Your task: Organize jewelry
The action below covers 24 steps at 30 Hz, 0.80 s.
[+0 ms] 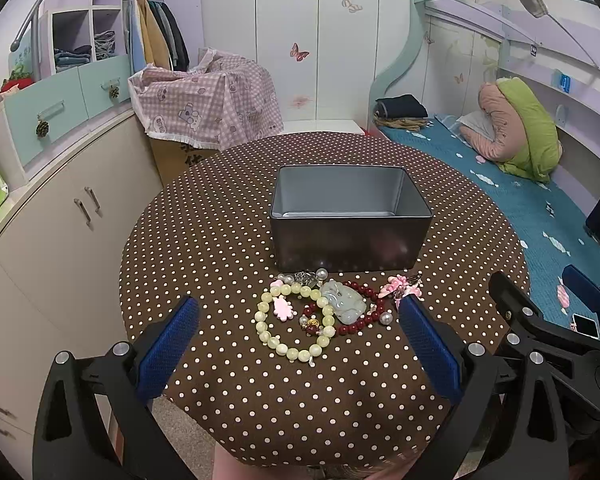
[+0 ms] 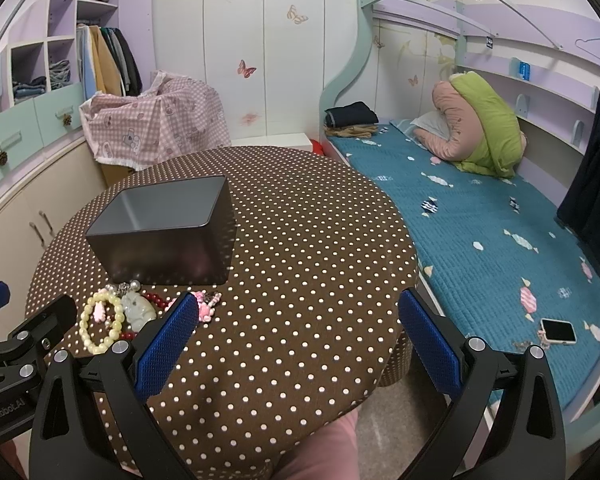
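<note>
The jewelry [image 1: 324,312] lies in a heap on the tabletop [image 1: 220,220], touching the near wall of the empty box [image 1: 348,248]. The left gripper [image 1: 300,344], fingers spread and holding nothing, faces it directly; the right gripper [image 2: 296,340], also spread, points past its right side.

Jewelry pile [image 2: 128,312] lies beside dark tin [image 2: 172,248].

Two low wrist views, shared table [image 1: 228,208]
</note>
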Each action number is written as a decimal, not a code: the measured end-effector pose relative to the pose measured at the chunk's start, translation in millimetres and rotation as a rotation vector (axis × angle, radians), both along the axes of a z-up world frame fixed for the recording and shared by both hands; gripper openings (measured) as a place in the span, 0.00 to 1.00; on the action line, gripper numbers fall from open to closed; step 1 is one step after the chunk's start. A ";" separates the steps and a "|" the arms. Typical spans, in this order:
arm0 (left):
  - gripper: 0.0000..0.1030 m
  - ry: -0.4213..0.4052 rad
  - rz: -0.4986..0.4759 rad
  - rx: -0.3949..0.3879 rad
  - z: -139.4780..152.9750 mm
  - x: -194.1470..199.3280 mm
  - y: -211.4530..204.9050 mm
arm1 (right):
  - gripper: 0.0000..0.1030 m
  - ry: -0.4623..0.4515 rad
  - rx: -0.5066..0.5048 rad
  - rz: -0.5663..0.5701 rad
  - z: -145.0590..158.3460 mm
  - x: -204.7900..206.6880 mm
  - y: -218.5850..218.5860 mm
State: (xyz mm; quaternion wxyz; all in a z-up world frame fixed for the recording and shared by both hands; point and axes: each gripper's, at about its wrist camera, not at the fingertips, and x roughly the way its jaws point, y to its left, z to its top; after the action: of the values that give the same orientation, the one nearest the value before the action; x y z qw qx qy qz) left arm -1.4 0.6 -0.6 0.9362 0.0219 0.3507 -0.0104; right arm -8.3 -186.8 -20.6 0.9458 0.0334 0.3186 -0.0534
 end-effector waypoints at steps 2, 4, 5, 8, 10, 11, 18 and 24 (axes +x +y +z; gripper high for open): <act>0.93 0.000 0.000 0.000 0.0 -0.3 0.0 | 0.94 0.000 -0.001 0.000 -0.1 0.1 0.2; 0.93 0.000 0.000 -0.001 -0.3 -0.2 0.0 | 0.94 0.000 0.000 0.000 -0.2 0.1 0.1; 0.93 0.000 0.000 -0.001 -0.5 0.1 -0.2 | 0.94 -0.001 0.000 0.000 -0.2 0.2 0.1; 0.93 -0.003 -0.004 -0.002 -1.6 0.0 -0.6 | 0.94 0.000 0.001 0.000 -0.1 0.4 -0.3; 0.93 0.000 -0.015 -0.012 -6.3 1.7 -0.4 | 0.94 0.000 0.001 -0.003 -0.1 0.4 -0.6; 0.93 0.003 -0.019 -0.014 -7.5 2.4 -0.8 | 0.94 0.000 0.000 -0.005 -0.1 0.4 -0.7; 0.93 0.026 -0.038 -0.028 -11.1 7.8 -1.8 | 0.94 -0.001 -0.004 -0.014 -1.0 -0.5 -2.1; 0.93 0.021 -0.049 -0.019 -11.2 7.7 -4.2 | 0.94 0.000 0.011 -0.010 -1.1 -0.8 -2.0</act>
State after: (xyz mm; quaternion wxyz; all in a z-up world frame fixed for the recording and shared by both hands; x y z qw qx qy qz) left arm 6.3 -3.6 -11.9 0.9320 0.0215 0.3599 -0.0372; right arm -9.2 -188.8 -21.7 0.9453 0.0401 0.3188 -0.0566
